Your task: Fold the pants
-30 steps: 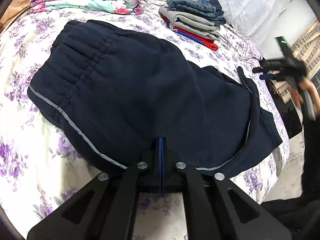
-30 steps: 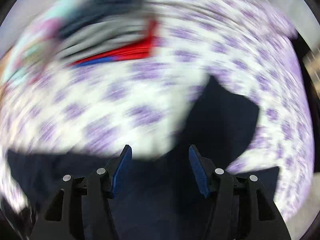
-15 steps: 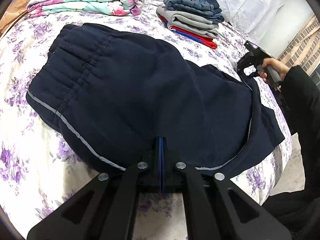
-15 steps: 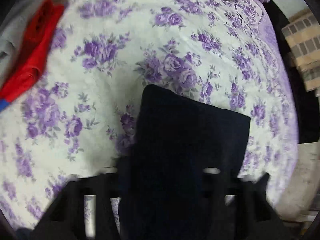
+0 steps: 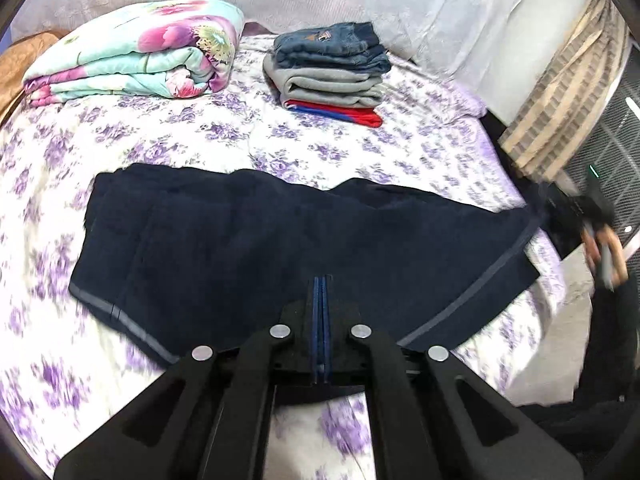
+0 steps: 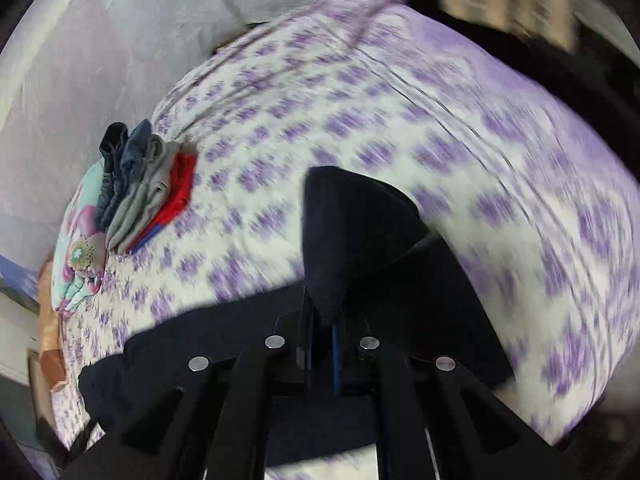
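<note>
Lying across the floral bedspread (image 5: 320,144), the navy pants (image 5: 248,240) stretch from nine to three o'clock. At six o'clock the left gripper (image 5: 321,312) is pressed together on their near edge. The right gripper (image 6: 322,332) pinches a dark fold rising toward twelve. Folded clothes (image 5: 332,76) sit beyond.

Dark navy fleece-like cloth pants (image 5: 280,240): matt, soft nap, w/ smoother grey piping. White cotton-look bedsheet w/ purple flowers (image 5: 320,140): matt. Black matt plastic left gripper (image 5: 320,300) w/ shiny metal screws, blue pads. Same black plastic right gripper (image 6: 322,332). Folded floral quilt (image 5: 140,52): smooth cloth, slight sheen. Folded blue denim jeans (image 5: 332,46): coarse.
</note>
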Action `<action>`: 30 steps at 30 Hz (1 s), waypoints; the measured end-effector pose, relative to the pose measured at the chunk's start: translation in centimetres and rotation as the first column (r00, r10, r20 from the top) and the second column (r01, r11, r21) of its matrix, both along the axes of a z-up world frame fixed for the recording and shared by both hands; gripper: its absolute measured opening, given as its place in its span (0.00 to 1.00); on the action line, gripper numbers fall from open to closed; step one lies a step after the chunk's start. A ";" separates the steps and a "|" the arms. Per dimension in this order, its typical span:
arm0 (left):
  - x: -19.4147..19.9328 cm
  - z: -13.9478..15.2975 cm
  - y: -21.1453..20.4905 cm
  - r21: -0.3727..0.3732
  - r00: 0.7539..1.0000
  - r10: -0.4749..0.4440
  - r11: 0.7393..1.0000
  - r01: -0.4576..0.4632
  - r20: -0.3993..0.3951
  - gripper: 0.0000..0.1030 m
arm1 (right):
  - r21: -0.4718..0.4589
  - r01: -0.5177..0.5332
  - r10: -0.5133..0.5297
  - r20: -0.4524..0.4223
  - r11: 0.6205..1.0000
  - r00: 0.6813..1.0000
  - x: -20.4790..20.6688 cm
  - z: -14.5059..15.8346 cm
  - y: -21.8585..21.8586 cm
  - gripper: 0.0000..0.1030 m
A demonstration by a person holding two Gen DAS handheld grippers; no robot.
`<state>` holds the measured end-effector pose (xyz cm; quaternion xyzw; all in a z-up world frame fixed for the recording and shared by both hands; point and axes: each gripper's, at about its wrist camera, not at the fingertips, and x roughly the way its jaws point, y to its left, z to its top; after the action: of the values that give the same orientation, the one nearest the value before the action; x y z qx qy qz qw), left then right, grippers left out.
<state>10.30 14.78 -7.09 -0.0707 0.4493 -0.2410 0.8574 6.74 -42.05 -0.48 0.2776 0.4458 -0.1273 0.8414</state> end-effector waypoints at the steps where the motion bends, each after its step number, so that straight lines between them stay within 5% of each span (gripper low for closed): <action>1: 0.8 -0.8 -0.3 0.014 0.999 0.005 1.000 -0.005 -0.032 0.01 | 0.015 0.018 -0.018 -0.003 1.000 1.000 -1.5 -1.6 -0.6 0.07; 4: 3.4 -5.7 -0.9 0.026 0.979 0.001 1.000 0.004 -0.204 0.01 | 0.102 0.075 -0.071 -0.050 0.992 0.996 -4.4 -8.5 -2.3 0.07; 6: 3.6 -6.9 -0.5 -0.007 0.976 0.005 1.000 -0.007 -0.216 0.01 | 0.220 0.098 -0.096 -0.023 0.970 0.995 -5.5 -12.6 -3.5 0.04; 9: 3.5 -6.7 -0.1 -0.018 0.972 0.008 1.000 -0.013 -0.233 0.01 | 0.269 0.069 -0.089 0.063 0.961 0.994 -6.4 -12.6 -3.9 0.11; 16: 3.1 -6.5 -1.1 0.057 0.981 0.039 0.998 -0.028 -0.190 0.01 | 0.197 0.098 -0.110 0.053 0.976 0.992 -6.5 -9.7 -4.2 0.32; 20: 3.0 -6.4 -0.9 0.054 0.980 0.043 0.998 -0.033 -0.195 0.01 | 0.199 0.135 -0.148 0.054 0.971 0.988 -6.5 -9.2 -5.0 0.31; 21: 3.0 -6.5 -0.9 0.058 0.980 0.042 0.998 -0.031 -0.193 0.01 | 0.190 0.132 -0.146 0.059 0.973 0.988 -6.5 -9.3 -5.1 0.18; 23: 3.0 -6.5 -1.0 0.061 0.981 0.040 0.998 -0.029 -0.191 0.01 | 0.182 0.143 -0.159 0.076 0.973 0.984 -7.0 -9.4 -5.1 0.15; 28: 2.4 -6.4 -0.8 0.064 0.981 0.035 0.998 -0.023 -0.191 0.01 | 0.169 0.174 -0.191 0.090 0.970 0.978 -10.1 -9.1 -5.0 0.14; 30: 2.5 -6.5 -0.9 0.070 0.982 0.036 0.997 -0.023 -0.185 0.01 | 0.153 0.186 -0.191 0.019 0.971 0.981 -9.7 -11.3 -5.0 0.16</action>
<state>12.77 13.84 -13.61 -0.0703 0.5342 -0.2054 0.8170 -2.91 -47.09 -11.78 0.3835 0.4117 -0.1678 0.8095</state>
